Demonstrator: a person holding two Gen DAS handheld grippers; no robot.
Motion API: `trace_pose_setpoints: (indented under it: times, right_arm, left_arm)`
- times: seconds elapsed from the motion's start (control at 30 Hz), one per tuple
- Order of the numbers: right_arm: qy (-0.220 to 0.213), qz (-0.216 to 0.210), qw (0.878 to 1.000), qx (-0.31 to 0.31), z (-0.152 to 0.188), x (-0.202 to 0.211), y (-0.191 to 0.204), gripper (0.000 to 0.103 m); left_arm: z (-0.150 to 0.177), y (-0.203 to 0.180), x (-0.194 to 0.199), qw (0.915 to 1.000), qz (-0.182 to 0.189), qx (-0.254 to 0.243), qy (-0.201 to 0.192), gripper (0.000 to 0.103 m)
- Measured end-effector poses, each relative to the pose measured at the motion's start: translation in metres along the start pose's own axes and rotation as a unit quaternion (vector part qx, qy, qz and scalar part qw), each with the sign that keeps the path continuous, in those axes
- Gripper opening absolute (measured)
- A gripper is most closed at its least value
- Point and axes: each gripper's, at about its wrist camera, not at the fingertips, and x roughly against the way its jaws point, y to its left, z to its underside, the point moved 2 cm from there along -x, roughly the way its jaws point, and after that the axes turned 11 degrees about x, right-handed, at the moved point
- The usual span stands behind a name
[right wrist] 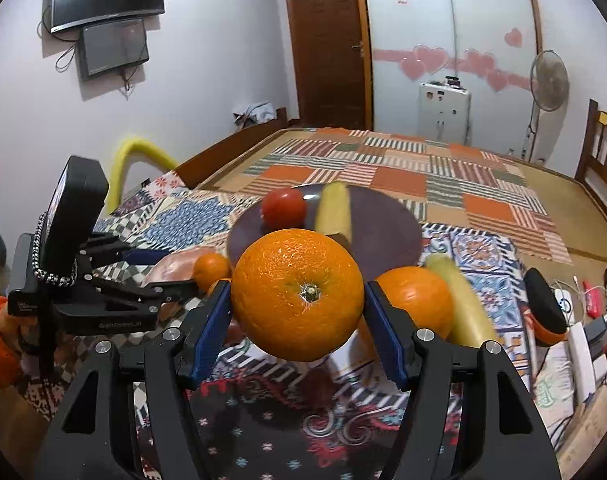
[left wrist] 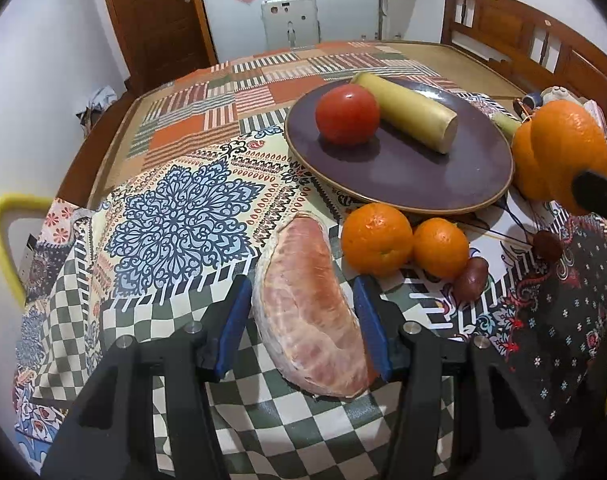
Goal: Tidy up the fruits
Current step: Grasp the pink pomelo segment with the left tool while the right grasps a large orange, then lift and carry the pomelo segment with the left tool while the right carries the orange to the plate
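Purple plate [left wrist: 403, 176] has tomato [left wrist: 347, 114] + 1 cane stick [left wrist: 411, 112]. R gripper [right wrist: 297, 320] clenched on big orange [right wrist: 297, 294], airborne; L gripper [left wrist: 301, 328] straddles pomelo wedge [left wrist: 315, 312], grip can't tell. Two small oranges [left wrist: 403, 246] at plate's near rim left.

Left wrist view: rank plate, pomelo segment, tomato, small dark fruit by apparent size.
1. plate
2. pomelo segment, though it lies closest to the camera between the left gripper fingers, so nearness inflates it
3. tomato
4. small dark fruit
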Motion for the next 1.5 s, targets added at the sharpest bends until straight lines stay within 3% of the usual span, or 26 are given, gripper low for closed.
trace_pose_setpoints:
  times: [0.23,0.63,0.97,1.27,1.5]
  right_arm:
    - [-0.005,0.010,1.000,0.002,0.000,0.007,-0.006,0.062]
    - [0.003,0.017,1.000,0.005,0.002,0.007,-0.012,0.062]
    - [-0.010,0.019,1.000,0.003,-0.009,0.012,-0.015,0.062]
    - [-0.026,0.035,0.999,0.009,-0.025,0.017,-0.025,0.062]
    - [-0.034,0.054,0.998,0.011,-0.033,0.012,-0.039,0.062]
  left_arm:
    - [-0.005,0.017,-0.007,0.9983,0.049,0.023,0.023,0.051]
    - [0.009,0.012,0.008,0.9995,0.027,0.014,0.013,0.046]
    - [0.005,0.005,0.049,0.9987,0.014,0.001,-0.049,0.045]
    - [-0.024,-0.013,0.074,0.9946,0.054,0.007,-0.088,0.045]
    - [-0.050,-0.033,0.068,0.9919,0.061,0.002,-0.112,0.045]
